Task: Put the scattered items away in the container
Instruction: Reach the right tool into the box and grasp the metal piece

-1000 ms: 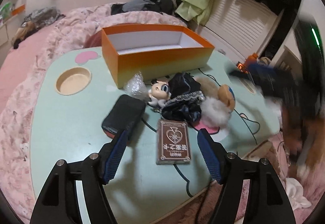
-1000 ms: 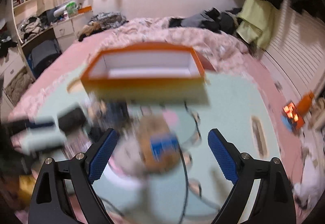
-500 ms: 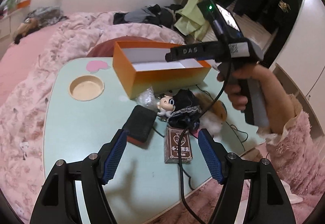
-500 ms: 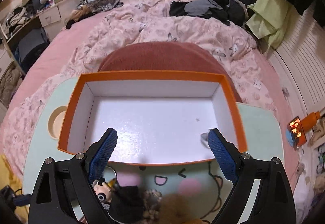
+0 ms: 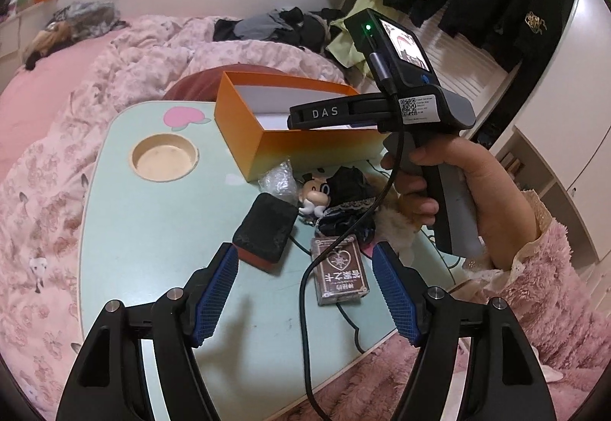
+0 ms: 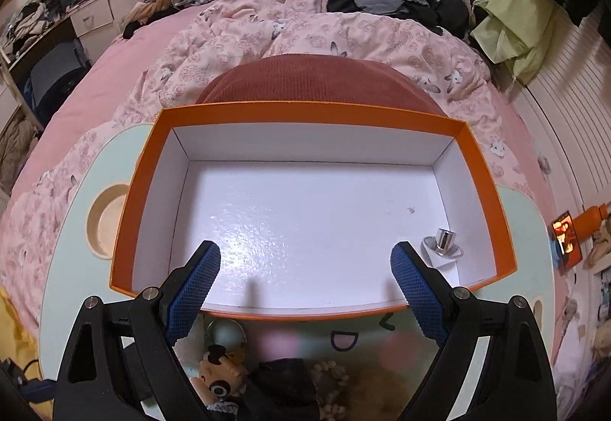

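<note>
An orange box [image 5: 244, 138] with a white inside stands at the far side of the mint table [image 5: 152, 230]; in the right wrist view the orange box [image 6: 130, 215] holds a small silver piece [image 6: 442, 244] at its right. In front of it lie a black pouch [image 5: 267, 230], a brown card box [image 5: 340, 276], a small doll [image 5: 315, 195], black lace cloth [image 5: 347, 199], a crinkled clear bag [image 5: 278, 180] and a fluffy plush [image 5: 393, 226]. My left gripper [image 5: 305, 291] is open above the card box. My right gripper [image 6: 303, 291] is open and empty over the box's near edge; it also shows in the left wrist view [image 5: 328, 113].
A round cup recess [image 5: 164, 157] sits in the table's left side. A black cable [image 5: 305, 306] hangs from the right gripper across the table. A pink quilted bed [image 6: 305, 39] surrounds the table. Dark clothes [image 5: 496, 1] hang at the right.
My right gripper swung from the items up over the orange box, and a silver piece now lies inside it. My left gripper drew back and up a little.
</note>
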`<state>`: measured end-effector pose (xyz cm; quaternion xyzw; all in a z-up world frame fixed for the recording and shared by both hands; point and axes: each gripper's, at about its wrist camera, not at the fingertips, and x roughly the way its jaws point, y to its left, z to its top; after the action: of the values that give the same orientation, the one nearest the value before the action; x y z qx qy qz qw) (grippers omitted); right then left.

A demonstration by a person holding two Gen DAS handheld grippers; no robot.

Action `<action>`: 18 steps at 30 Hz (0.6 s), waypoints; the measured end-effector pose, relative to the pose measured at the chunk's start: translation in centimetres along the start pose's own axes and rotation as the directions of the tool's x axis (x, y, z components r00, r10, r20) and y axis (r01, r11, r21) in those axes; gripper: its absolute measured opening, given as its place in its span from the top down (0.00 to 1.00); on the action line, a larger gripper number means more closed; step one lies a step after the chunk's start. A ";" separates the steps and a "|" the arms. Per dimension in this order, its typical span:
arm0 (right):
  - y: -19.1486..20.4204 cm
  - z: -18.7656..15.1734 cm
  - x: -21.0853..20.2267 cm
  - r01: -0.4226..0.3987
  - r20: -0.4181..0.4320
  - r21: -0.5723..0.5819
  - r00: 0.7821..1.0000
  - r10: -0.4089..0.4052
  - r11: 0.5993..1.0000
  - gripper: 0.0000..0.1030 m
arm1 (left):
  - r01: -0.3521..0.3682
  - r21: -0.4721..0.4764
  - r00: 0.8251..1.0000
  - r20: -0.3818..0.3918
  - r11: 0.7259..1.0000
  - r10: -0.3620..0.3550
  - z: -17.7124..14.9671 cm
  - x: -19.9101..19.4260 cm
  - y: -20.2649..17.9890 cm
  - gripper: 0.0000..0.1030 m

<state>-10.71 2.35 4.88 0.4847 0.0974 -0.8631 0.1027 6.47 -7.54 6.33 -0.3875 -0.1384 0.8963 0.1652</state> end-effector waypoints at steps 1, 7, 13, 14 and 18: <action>0.0 0.1 0.1 0.002 -0.001 0.001 1.000 -0.002 1.000 0.12 | -0.001 -0.001 1.000 0.000 1.000 0.001 0.0 0.0 0.1 0.30; 0.9 -0.1 0.5 0.011 -0.016 -0.003 1.000 -0.011 1.000 0.12 | 0.005 -0.003 1.000 -0.005 1.000 -0.005 -0.2 0.2 0.3 0.30; 1.0 0.2 0.1 0.029 -0.005 -0.065 1.000 -0.029 0.997 0.12 | 0.009 0.001 1.000 -0.002 1.000 -0.009 -0.2 0.2 0.4 0.30; 0.9 0.3 -0.2 0.037 0.002 -0.077 0.999 -0.037 0.996 0.12 | 0.010 0.000 1.000 -0.001 1.000 -0.010 -0.2 0.2 0.4 0.30; -1.6 2.3 -2.2 0.077 0.021 -0.135 0.997 -0.075 0.988 0.12 | 0.008 -0.002 1.000 0.002 1.000 -0.008 -0.1 0.1 0.6 0.30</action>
<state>-11.86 3.43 8.06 0.4656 0.1734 -0.8617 0.1031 6.36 -8.03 5.97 -0.3861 -0.1411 0.8960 0.1681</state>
